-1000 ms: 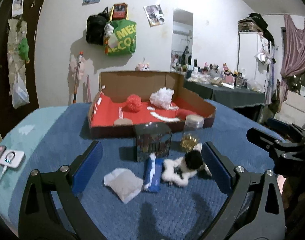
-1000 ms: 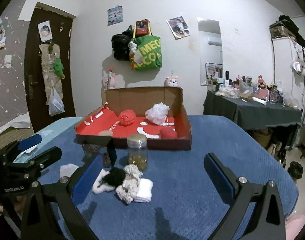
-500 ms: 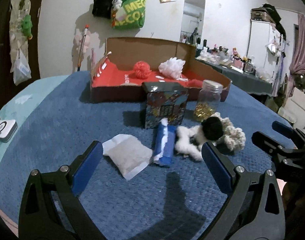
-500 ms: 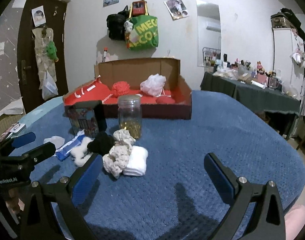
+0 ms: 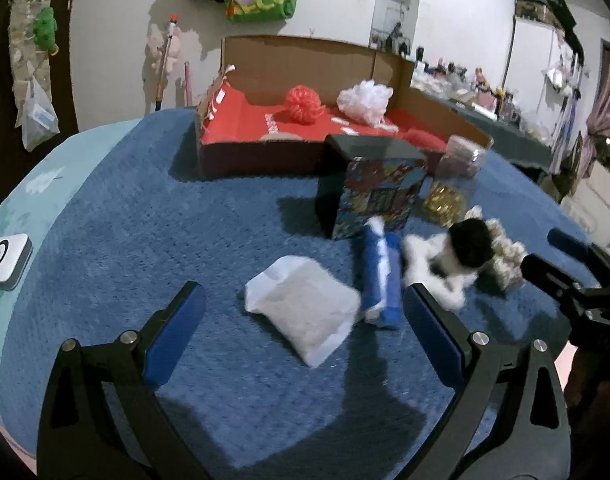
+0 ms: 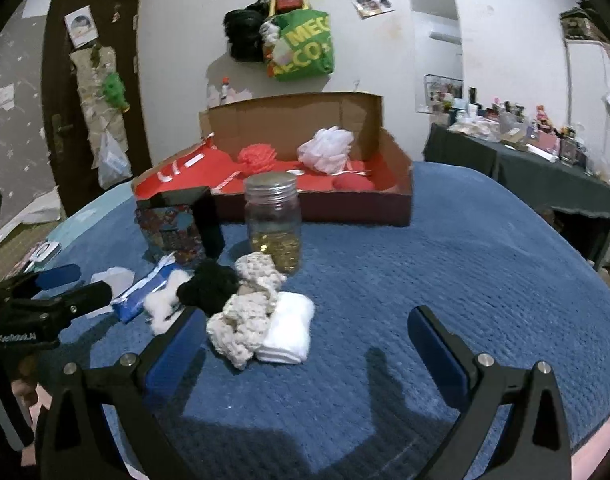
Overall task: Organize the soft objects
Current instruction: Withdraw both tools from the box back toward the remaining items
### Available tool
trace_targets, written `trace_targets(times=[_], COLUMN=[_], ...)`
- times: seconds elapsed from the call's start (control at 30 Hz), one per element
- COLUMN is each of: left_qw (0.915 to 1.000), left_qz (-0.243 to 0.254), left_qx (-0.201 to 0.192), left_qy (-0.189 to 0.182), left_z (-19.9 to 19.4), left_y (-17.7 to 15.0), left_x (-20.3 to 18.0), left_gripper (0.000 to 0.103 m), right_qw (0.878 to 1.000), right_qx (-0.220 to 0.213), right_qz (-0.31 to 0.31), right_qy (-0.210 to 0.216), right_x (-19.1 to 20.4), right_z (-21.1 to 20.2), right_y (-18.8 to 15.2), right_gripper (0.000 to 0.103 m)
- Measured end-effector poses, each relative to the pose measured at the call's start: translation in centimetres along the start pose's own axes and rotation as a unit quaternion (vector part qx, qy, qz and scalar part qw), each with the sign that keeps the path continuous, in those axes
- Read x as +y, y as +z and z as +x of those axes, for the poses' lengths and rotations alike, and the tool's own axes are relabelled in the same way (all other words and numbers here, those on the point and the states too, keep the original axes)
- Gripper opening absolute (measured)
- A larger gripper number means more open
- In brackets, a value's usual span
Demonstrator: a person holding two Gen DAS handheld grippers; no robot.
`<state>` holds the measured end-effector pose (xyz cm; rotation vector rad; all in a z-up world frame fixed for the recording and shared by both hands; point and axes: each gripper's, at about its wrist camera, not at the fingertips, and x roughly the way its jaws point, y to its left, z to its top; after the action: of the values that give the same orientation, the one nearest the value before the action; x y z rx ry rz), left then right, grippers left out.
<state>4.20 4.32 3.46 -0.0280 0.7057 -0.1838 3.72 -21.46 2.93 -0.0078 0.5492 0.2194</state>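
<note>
Glass jar point(image 6: 272, 224) holding perhaps gold beads, patterned tin point(image 5: 379, 196), green bag point(image 6: 303, 50)

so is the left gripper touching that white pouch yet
Apart. The left wrist view shows the left gripper open, with blue blanket visible between each pad and the white pouch.

A lived-in bedroom of a home is shown. A blue bedspread point(image 6: 445, 264) is spread across the foreground, and a green tote bag point(image 6: 303, 50) is hung on the white wall at upper centre beside a black bag point(image 6: 243, 36). A dark door point(image 6: 91, 92) with pinned pictures is seen at left. At right, a cloth-covered table point(image 6: 525, 168) is crowded with bottles and trinkets.
</note>
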Motion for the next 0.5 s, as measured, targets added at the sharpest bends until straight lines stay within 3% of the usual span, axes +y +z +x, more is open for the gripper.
trace_targets(times=[0.23, 0.33, 0.4, 0.43, 0.47, 0.5], left_qw=[0.9987, 0.998, 0.9974, 0.9971, 0.9968, 0.9964], left_qz=[0.036, 0.046, 0.053, 0.056, 0.058, 0.062], left_qx=[0.035, 0.041, 0.042, 0.042, 0.04, 0.039], left_qy=[-0.009, -0.015, -0.025, -0.031, -0.036, -0.044], left_z=[1.3, 1.9, 2.1, 2.2, 2.1, 2.0], left_y=[0.2, 0.5, 0.5, 0.6, 0.6, 0.6], left_x=[0.8, 0.8, 0.7, 0.6, 0.6, 0.5], left_gripper=[0.1, 0.099, 0.09, 0.082, 0.066, 0.054], right_qw=[0.998, 0.995, 0.991, 0.99, 0.988, 0.987], right_qx=[0.014, 0.015, 0.015, 0.016, 0.016, 0.017], right_qz=[-0.058, -0.101, -0.13, -0.142, -0.154, -0.16], right_qy=[0.006, -0.005, -0.013, -0.015, -0.018, -0.018], right_x=[1.8, 3.1, 4.0, 4.3, 4.6, 4.8], right_z=[1.0, 1.5, 1.9, 2.1, 2.4, 2.6], right_y=[-0.1, -0.1, -0.1, -0.1, -0.1, -0.2], right_gripper=[0.101, 0.09, 0.082, 0.074, 0.067, 0.048])
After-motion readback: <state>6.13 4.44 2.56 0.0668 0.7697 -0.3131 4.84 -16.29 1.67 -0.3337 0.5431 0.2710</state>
